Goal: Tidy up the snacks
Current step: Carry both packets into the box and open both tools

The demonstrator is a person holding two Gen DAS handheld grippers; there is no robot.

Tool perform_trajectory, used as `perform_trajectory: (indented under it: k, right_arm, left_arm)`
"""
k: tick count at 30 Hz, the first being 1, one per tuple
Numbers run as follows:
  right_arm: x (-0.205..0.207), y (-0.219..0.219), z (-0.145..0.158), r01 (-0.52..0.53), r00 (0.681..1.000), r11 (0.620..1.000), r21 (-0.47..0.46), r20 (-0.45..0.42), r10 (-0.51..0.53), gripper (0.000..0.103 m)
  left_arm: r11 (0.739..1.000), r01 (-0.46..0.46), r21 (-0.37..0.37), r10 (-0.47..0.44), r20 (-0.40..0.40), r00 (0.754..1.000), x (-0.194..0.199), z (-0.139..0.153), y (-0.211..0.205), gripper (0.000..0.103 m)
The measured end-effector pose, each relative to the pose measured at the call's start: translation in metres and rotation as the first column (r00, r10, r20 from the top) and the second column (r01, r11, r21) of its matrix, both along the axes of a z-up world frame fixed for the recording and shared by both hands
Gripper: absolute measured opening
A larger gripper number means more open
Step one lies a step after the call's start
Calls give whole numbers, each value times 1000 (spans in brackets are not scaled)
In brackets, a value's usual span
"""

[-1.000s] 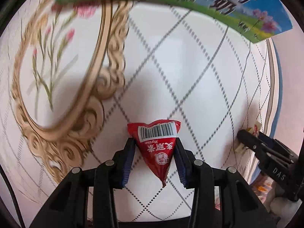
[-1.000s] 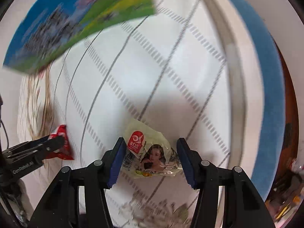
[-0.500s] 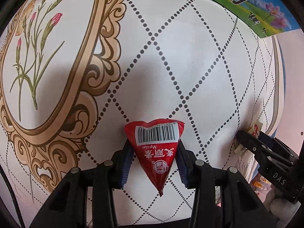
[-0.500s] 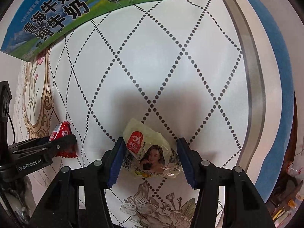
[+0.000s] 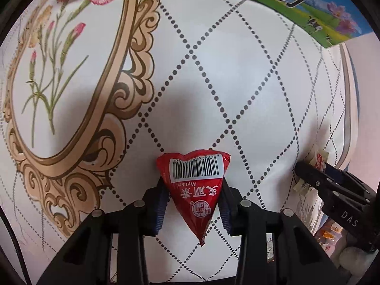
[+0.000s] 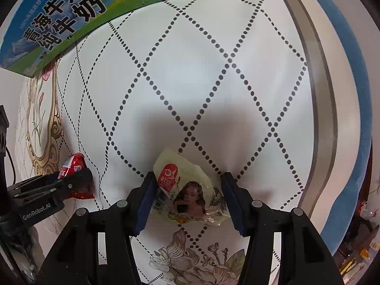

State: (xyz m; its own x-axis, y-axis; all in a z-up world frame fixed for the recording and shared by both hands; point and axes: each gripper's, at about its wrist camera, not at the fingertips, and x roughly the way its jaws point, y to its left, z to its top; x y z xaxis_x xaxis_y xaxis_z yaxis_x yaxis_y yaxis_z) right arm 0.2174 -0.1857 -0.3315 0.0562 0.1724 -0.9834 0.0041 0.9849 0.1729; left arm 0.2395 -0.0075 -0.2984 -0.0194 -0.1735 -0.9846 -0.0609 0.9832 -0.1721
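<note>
Now the left gripper (image 5: pixel 193 196) has its jaws clamped on one red triangular packet (image 5: pixel 194 190); the right gripper (image 6: pixel 187 197) pinches one pale packet (image 6: pixel 190 194). Both hang over the patterned worktop (image 6: pixel 213 83), the single milk carton (image 6: pixel 71 16) beyond. Neither looks placed yet; sorting seems midway.

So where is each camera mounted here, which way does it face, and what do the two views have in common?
Left wrist: sits on the left gripper, looking forward along its fingers at the red triangular snack it clamps, over the patterned tablecloth; the right gripper shows at the right edge.
Right wrist: sits on the right gripper, looking at the pale snack packet between its fingers; the left gripper shows at the left.
Shared: both snacks, the tablecloth and the milk carton.
</note>
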Motion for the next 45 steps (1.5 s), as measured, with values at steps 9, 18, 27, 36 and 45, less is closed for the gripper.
perform_trajectory:
  k: [9,18,27,36,45]
  right_arm:
    - [-14,8,31,-13,998,999,35,58,11,56]
    - [-1,26,75,-99,987,992,71,131,90,34]
    - [12,2,42,-9,999,994,112,35,5,50]
    - [-17,-22,18,-17,999,993,115,-29,20,68]
    - [-18,-24,22,-55,997,998,17,55,54,39]
  left_arm:
    - [1000,25,17,-27,90,996,-9,43,-6,34]
    - [999,46,-10,-43,206,978,2,96,-12,34]
    - [999,25,-26,-22,115,993,13,62,-14,34]
    - [999,40,-23,-38,60,997,-3,38,-33,34]
    - [998,63,-14,-62,66,996,-4,37,-37,34]
